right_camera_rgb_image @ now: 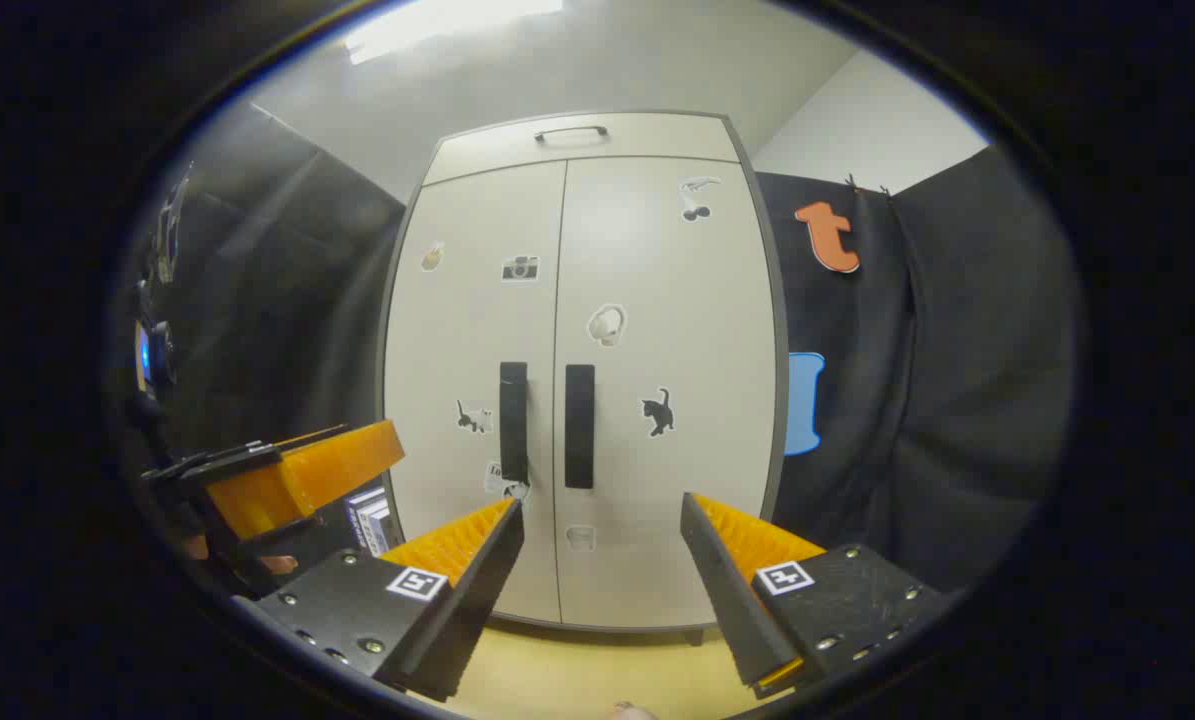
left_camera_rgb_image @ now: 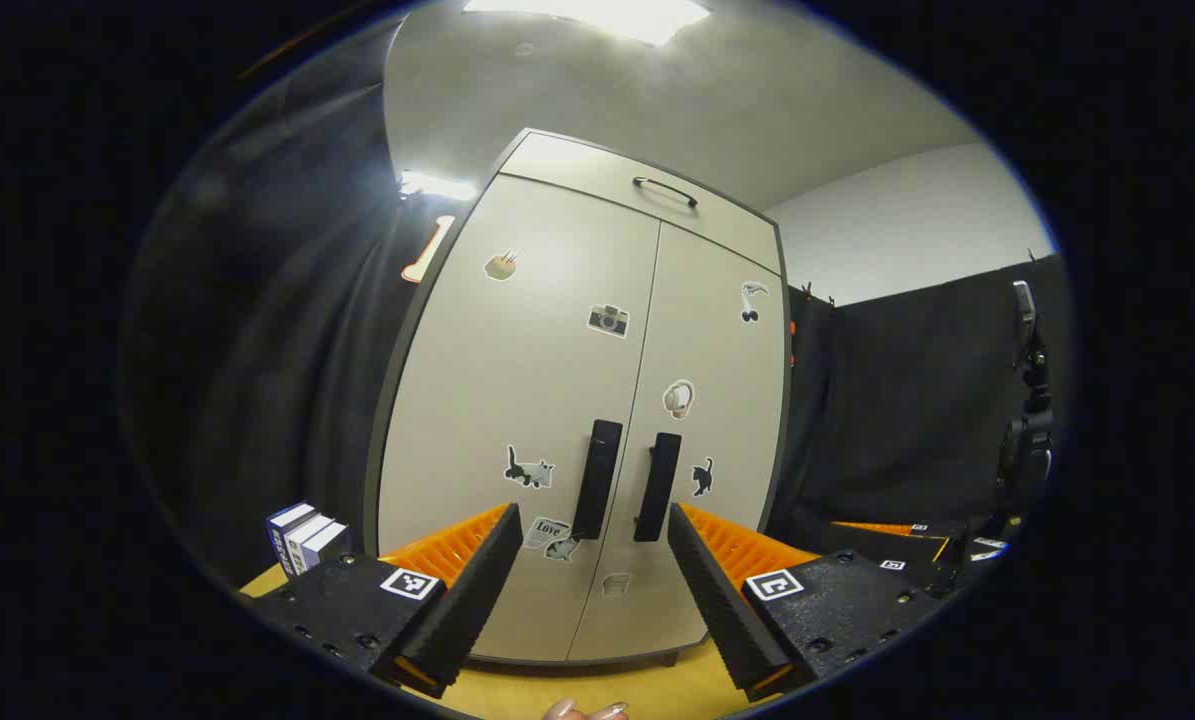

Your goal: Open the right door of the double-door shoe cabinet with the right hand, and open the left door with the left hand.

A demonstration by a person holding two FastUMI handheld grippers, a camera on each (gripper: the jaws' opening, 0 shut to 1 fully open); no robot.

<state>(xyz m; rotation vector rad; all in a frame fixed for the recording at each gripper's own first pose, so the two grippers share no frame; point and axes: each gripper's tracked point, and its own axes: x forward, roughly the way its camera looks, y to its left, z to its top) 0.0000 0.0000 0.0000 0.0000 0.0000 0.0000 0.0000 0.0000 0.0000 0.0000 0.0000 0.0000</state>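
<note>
Yellow wooden floor (right_camera_rgb_image: 577, 670) under closed shoe cabinet (right_camera_rgb_image: 577, 400), black cloth walls (right_camera_rgb_image: 957, 400) around, both grippers' fingers (left_camera_rgb_image: 477, 590) wide.

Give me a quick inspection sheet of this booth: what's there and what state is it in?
Surface: yellow floor, bare in front.
Job's things: shoe cabinet, left door and right door both closed; left handle, right handle untouched.
Clutter: small boxes beside the cabinet.
Grippers: left gripper open, right gripper open, both short of the handles.
Cables: nothing seen.
Surroundings: black cloth wall, ceiling light.
</note>
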